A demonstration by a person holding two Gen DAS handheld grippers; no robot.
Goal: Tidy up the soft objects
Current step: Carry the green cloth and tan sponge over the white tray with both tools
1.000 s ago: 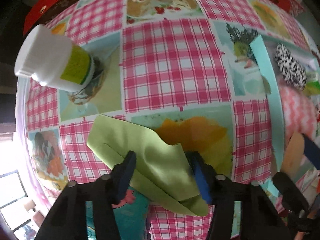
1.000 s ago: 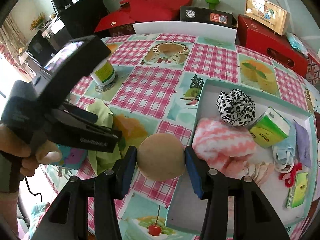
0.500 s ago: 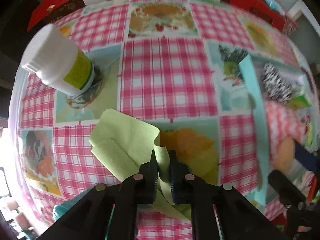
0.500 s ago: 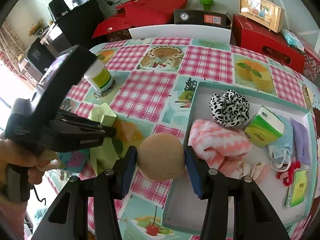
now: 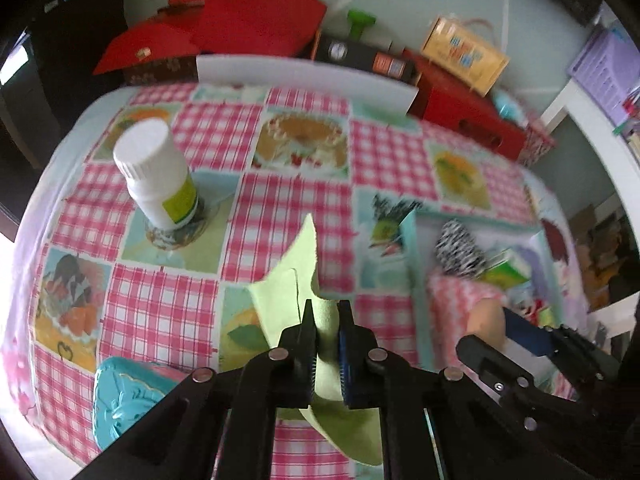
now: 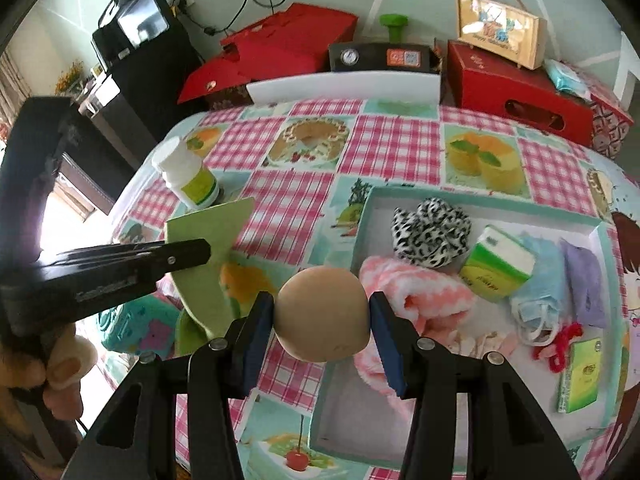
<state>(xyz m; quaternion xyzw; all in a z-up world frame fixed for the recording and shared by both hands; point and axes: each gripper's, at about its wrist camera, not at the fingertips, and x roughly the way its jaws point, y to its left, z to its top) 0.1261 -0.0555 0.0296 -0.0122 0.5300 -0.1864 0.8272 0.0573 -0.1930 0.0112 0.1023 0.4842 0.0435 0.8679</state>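
**Carrying two soft things toward the tray**

Pinching a thin, pale-green foam sheet (image 5: pixel 298 276) in the left gripper (image 5: pixel 325 322), jaws pressed nearly together on its lower edge – sheet standing up above the bench (image 5: pixel 288 208), curling and flopping at its free corner. Probably very light and limp, likely to fold or slip; better held deep across a flat part than at a tip. Holding a smooth, tan, rounded foam ball (image 6: pixel 322 313) in the right gripper (image 6: pixel 322 312), jaws spread wide and bearing on both its sides, hanging at the near-left rim of the shallow teal-edged cardboard tray (image 6: pixel 362 216). Apparently squashy, springy – gripping across the widest part looking safest. Already lying in the tray: a fluffy pink-and-white knitted cloth (image 6: pixel 416 286), a black-and-white leopard-print fabric scrunchie (image 6: pixel 430 230), a green tissue packet (image 6: pixel 496 268). Standing apart on the checked oilcloth, a hard white plastic bottle (image 5: pixel 156 178).
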